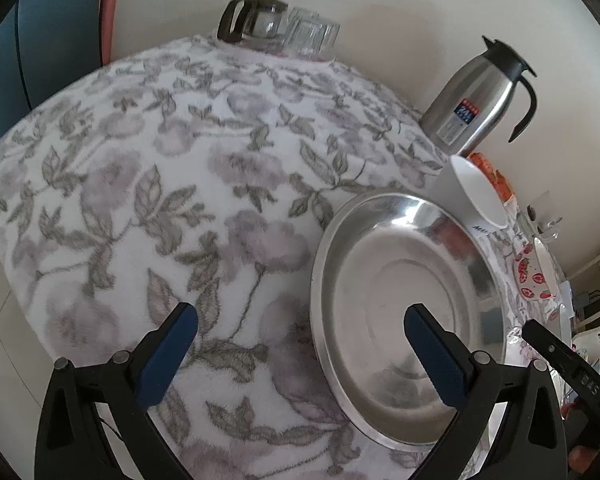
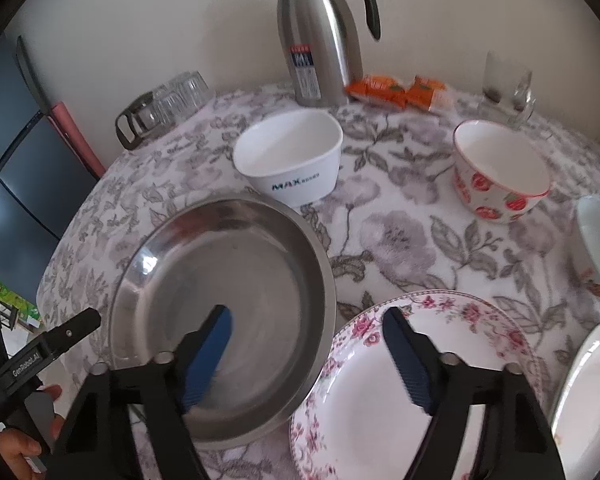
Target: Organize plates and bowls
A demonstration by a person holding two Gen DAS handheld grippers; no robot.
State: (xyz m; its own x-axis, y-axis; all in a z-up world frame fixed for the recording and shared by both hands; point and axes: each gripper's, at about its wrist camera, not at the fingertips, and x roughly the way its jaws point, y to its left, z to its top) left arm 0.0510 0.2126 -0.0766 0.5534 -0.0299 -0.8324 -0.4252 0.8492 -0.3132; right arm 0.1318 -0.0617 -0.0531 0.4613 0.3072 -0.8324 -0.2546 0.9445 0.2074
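Two hand-held grippers hover over the worktop [image 2: 400,236], both tilted down at the steel plate [image 2: 228,300], my landmark here. Left hand-held gripper [image 1: 300,344] has its jaws wide apart and empty, straddling the steel plate's left rim; right hand-held gripper [image 2: 306,356] has jaws apart, nothing between them, straddling its right rim where the flowered plate [image 2: 380,400] touches or overlaps it. Which is nearer I cannot tell. Round, the steel plate has no long axis. Count: three plates, with a plain white plate [image 2: 588,384] furthest right; beyond the steel plate, two bowls, white bowl [image 2: 292,160] and strawberry bowl [image 2: 500,172]; one flask [image 2: 316,44].
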